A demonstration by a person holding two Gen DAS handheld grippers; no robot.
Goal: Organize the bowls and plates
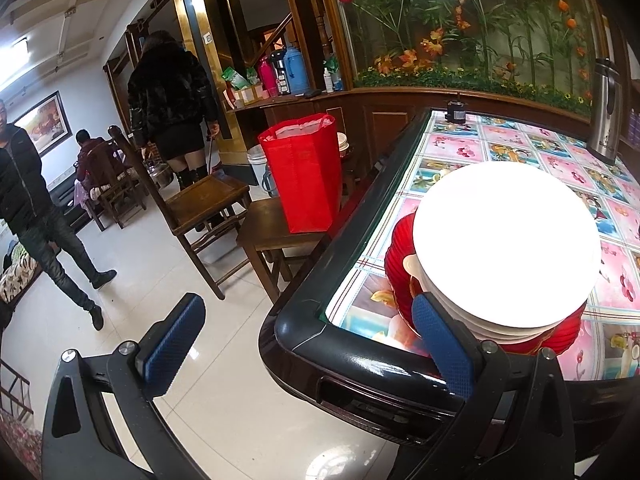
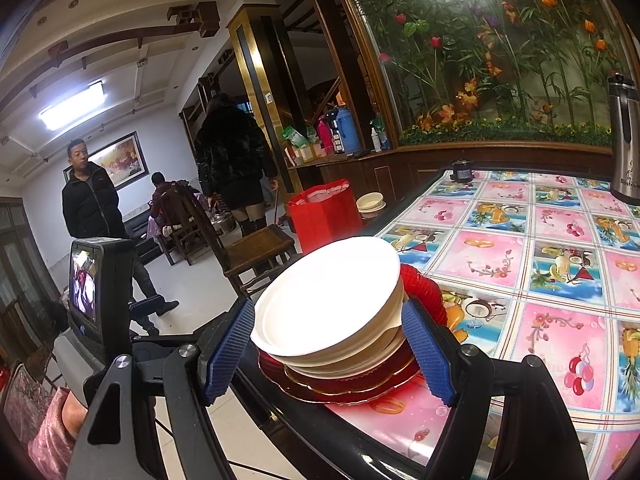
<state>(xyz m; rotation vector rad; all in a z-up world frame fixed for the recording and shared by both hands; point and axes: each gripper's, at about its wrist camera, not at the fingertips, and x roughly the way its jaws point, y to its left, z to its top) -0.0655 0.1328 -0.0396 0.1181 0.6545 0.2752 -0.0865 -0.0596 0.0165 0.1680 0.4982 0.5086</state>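
Observation:
A stack of white bowls [image 2: 332, 300] sits on a stack of red plates [image 2: 360, 384] at the near corner of the table. It also shows in the left wrist view as bowls [image 1: 506, 248] on red plates [image 1: 400, 264]. My right gripper [image 2: 332, 354] is open, its blue pads on either side of the bowl stack; whether they touch it I cannot tell. My left gripper [image 1: 308, 348] is open and empty, its right pad just beside the stack, its left pad out over the floor.
The table [image 1: 520, 152] has a colourful patterned cloth and a black rounded rim [image 1: 360, 364]. A steel thermos [image 1: 606, 112] stands at the far right. A red bag [image 1: 304, 176] sits on a wooden stool by the table's left side, with chairs and people beyond.

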